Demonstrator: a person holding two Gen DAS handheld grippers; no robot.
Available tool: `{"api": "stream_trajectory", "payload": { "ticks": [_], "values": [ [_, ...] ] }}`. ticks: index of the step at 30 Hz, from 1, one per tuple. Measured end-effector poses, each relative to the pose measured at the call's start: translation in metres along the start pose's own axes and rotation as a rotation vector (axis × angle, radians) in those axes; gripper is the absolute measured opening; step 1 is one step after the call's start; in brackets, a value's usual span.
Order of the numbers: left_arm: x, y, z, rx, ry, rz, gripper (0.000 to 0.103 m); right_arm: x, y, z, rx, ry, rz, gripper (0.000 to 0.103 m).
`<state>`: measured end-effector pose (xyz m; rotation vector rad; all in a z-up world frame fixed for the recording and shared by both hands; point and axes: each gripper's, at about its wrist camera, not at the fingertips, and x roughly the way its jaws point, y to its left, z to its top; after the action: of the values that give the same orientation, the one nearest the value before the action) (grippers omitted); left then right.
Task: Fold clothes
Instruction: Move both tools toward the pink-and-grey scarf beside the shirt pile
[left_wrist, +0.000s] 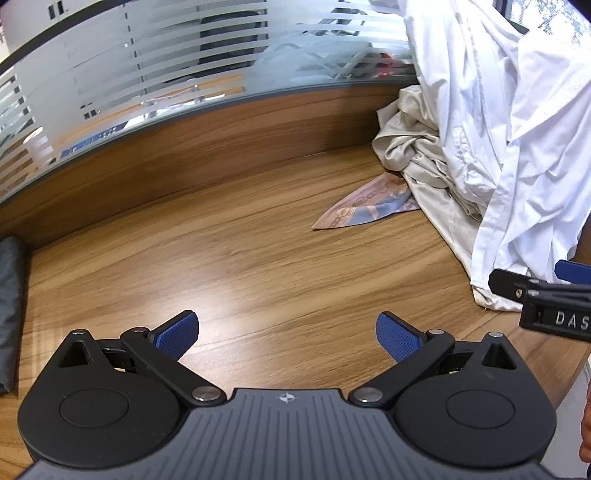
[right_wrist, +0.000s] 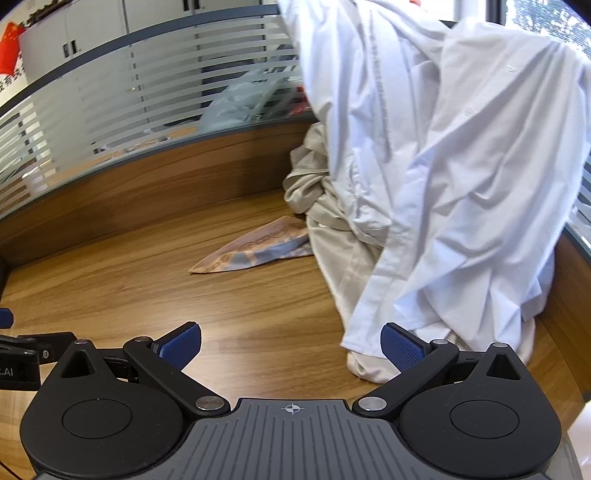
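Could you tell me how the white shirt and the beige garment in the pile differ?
The white shirt is bright white and heaped high on top; the beige garment is cream and lies low beneath it. The white shirt drapes in long folds, while the beige garment is bunched at the pile's left side. Both are unfolded and rest on the wooden table, held by neither gripper.

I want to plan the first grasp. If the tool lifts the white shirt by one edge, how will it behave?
The white shirt will probably be floppy: it hangs in deep loose folds. It seems light, being thin cloth. It may drag the beige garment beneath it, as they overlap.
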<state>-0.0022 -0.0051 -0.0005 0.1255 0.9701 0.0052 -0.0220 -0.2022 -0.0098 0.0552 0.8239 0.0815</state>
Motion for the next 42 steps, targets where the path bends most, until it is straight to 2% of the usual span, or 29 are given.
{"api": "stream_trajectory", "payload": {
  "ticks": [3, 5, 8, 14, 42],
  "values": [
    [-0.002, -0.003, -0.002, 0.021, -0.002, 0.008, 0.103, -0.001, -0.001, 0.0, 0.001, 0.001, 0.003, 0.103],
    [-0.001, 0.001, -0.005, -0.011, 0.01, -0.016, 0.103, -0.002, -0.002, -0.001, 0.002, 0.002, 0.005, 0.103],
    [0.003, 0.002, -0.004, -0.041, 0.022, -0.007, 0.103, -0.003, -0.002, -0.001, 0.004, 0.003, 0.009, 0.103],
    [0.006, 0.009, -0.006, -0.076, 0.003, -0.026, 0.103, 0.0, 0.0, 0.0, 0.012, 0.012, 0.002, 0.103],
    [0.014, 0.005, -0.001, -0.043, 0.029, 0.004, 0.103, 0.005, -0.002, 0.001, 0.0, 0.035, 0.025, 0.103]
  ]
}}
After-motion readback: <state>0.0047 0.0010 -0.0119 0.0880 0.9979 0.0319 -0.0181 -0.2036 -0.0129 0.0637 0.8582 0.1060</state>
